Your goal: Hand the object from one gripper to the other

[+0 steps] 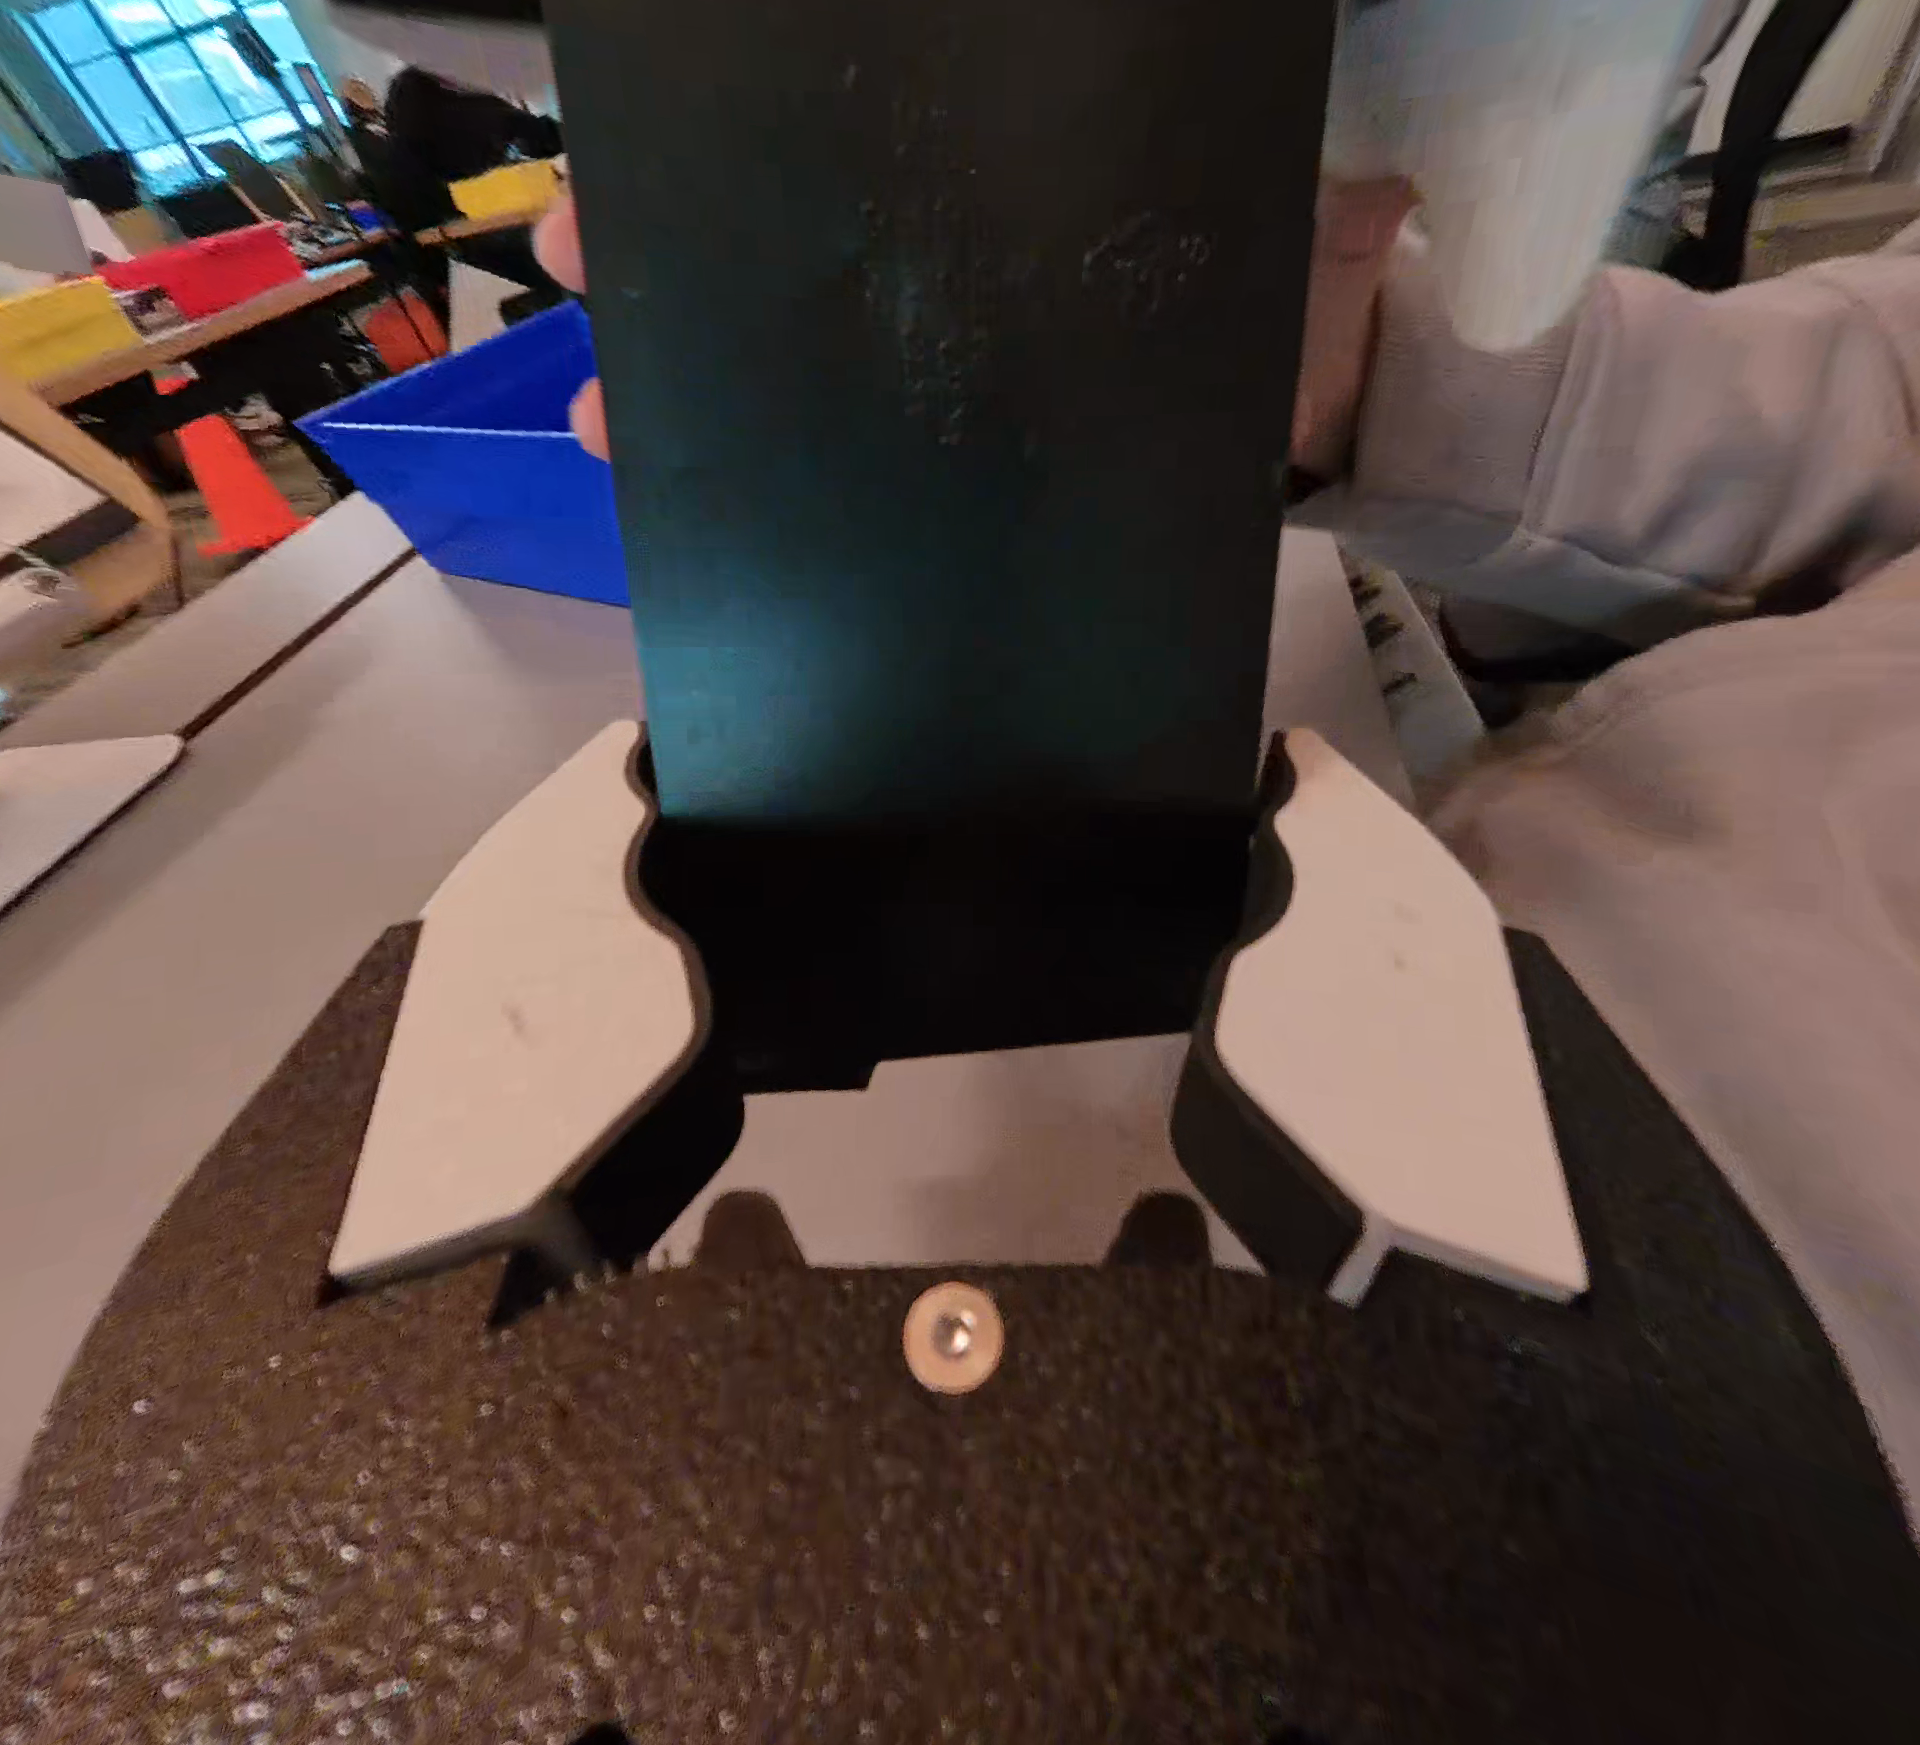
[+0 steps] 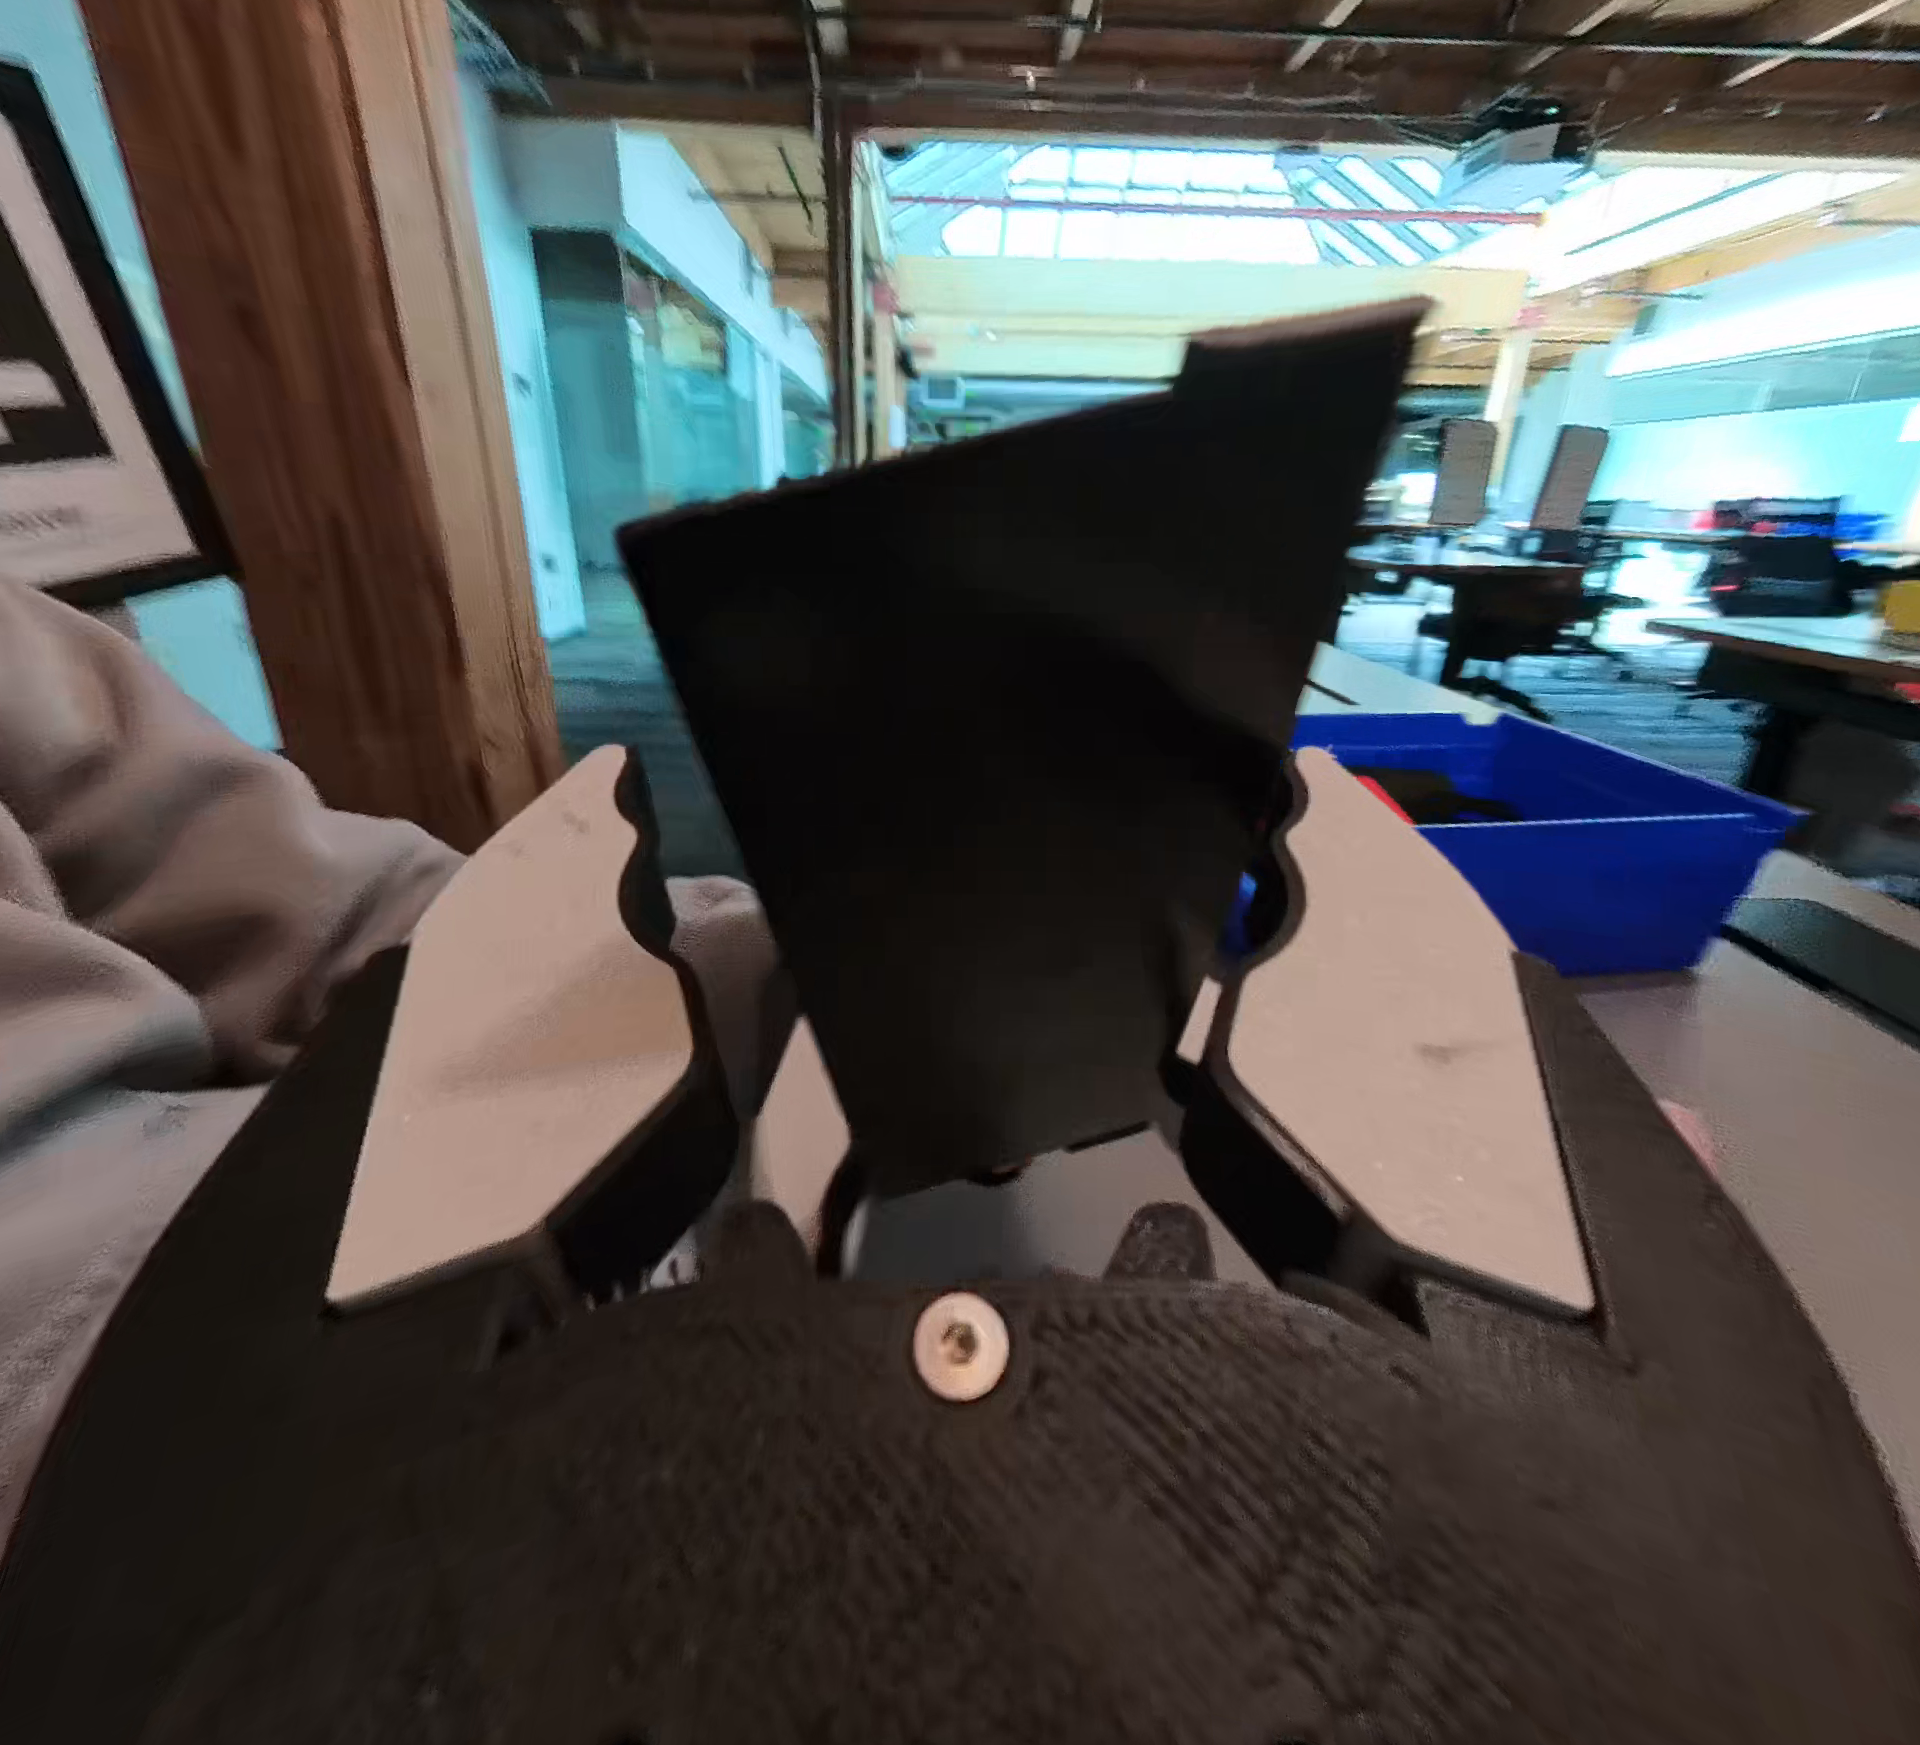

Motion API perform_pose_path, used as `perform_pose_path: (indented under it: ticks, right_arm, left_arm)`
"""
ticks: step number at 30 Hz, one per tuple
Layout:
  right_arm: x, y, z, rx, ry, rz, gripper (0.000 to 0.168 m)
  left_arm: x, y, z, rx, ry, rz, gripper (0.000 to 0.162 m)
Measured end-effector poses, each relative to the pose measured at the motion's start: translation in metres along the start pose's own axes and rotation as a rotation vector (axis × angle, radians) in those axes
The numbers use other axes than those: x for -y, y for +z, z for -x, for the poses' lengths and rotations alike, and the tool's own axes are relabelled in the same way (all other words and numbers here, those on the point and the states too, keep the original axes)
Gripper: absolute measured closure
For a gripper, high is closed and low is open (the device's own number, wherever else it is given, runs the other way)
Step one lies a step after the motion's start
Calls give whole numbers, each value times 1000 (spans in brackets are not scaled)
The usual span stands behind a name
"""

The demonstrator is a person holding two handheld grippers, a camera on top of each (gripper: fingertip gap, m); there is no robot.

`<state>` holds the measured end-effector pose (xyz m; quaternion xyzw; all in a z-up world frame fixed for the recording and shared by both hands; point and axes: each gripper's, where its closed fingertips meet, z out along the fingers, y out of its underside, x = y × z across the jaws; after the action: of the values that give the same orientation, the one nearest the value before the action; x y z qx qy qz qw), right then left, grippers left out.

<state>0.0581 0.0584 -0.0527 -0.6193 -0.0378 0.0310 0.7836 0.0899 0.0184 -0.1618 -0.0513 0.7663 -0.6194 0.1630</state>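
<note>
The object is a flat black slab (image 1: 935,345) with a small notch at one end. In the left wrist view it stands squarely between the fingers of my left gripper (image 1: 958,760), and both fingertips press its sides. A hand's fingertips (image 1: 566,241) show behind its left edge. In the right wrist view the slab (image 2: 987,708) sits tilted between the fingers of my right gripper (image 2: 961,770). The right fingertip (image 2: 1299,791) touches it. A narrow gap shows at the left fingertip (image 2: 623,791), so that gripper stands open around it.
A blue bin (image 1: 468,490) stands on the grey table (image 1: 312,864) behind the slab; it also shows in the right wrist view (image 2: 1558,843). A grey sleeve (image 1: 1714,448) fills the right side. A wooden post (image 2: 291,293) rises at left. An orange cone (image 1: 234,490) stands on the floor. The grippers' ends are close to 10 centimeters from one another.
</note>
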Motion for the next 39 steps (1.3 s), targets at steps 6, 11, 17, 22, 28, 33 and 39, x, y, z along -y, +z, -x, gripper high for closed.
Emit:
perform_pose_path:
  ticks: [6, 11, 17, 22, 28, 33, 39]
  right_arm:
    - [-19, 2, -11, -100, -207, 148, 74]
    - [-2, -29, -63, -529, -744, 366, 75]
    - [7, -64, -100, -871, -1511, 825, 74]
    - [-14, -54, -101, -817, -1669, 932, 74]
    - [-30, -45, -98, -737, -1599, 895, 73]
    - [-20, -50, -100, -765, -1225, 740, 63]
    - [15, -70, -108, -853, -449, 243, 62]
  left_arm:
    - [-13, 6, 0, 20, 15, 32, 56]
    - [-14, -13, 25, 100, -160, 110, 39]
    - [65, -24, 10, 201, -208, 4, 75]
    - [72, -20, 12, 350, -184, 35, 111]
    - [61, -24, 22, 308, -238, 28, 160]
    - [63, -42, 42, 249, -387, -147, 160]
    - [80, -100, 81, 339, -442, -518, 160]
